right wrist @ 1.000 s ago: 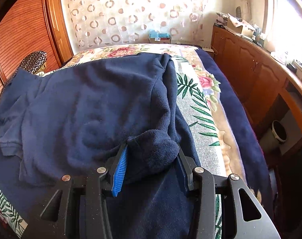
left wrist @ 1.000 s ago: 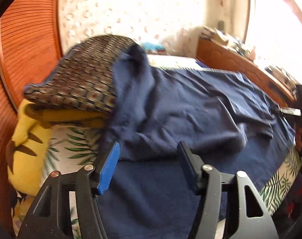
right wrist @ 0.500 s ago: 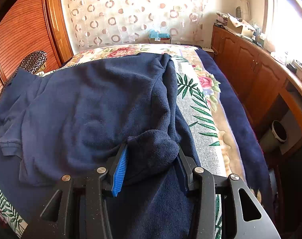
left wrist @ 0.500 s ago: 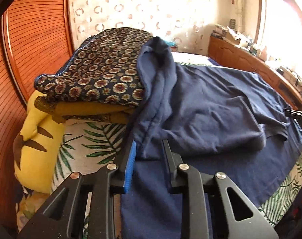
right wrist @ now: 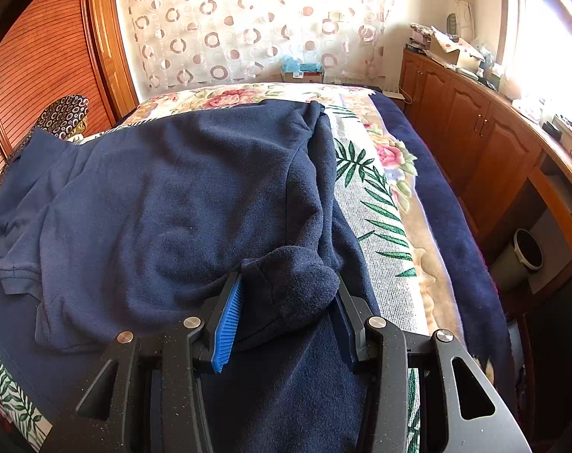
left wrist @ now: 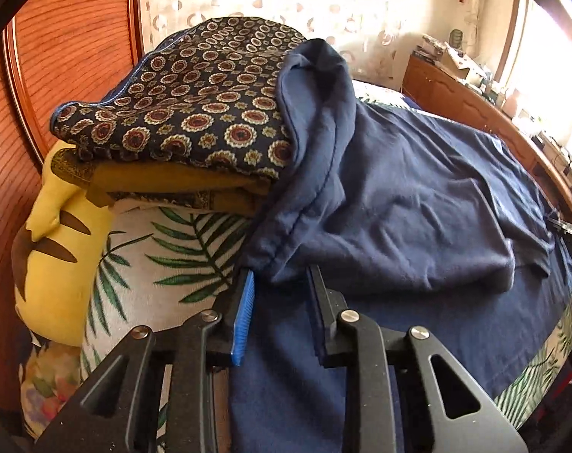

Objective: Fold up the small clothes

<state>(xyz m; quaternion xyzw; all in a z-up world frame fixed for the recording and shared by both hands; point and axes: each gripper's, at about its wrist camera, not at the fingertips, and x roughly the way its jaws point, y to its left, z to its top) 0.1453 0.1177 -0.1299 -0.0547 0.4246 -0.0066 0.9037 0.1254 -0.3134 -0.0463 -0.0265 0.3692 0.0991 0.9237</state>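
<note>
While a dark navy short-sleeved cotton shirt (right wrist: 165,204) lies spread and rumpled on the bed (right wrist: 376,204), each gripper holds one of its near corners. At the left gripper (left wrist: 280,283), the two black fingers are narrowed onto the shirt's stitched hem corner, which sits between their tips. At the right gripper (right wrist: 287,294), a bunched wad of the same navy cloth fills the gap between the blue-ribbed pad and its partner. Beyond and left of the left gripper, a navy pillow patterned with cream circles (left wrist: 195,113) rests on a stack, with the shirt's far edge draped against it. Judging by its loose, unsquared shape, folding has barely begun: no tidy crease shows, and nearly every fold remains.
</note>
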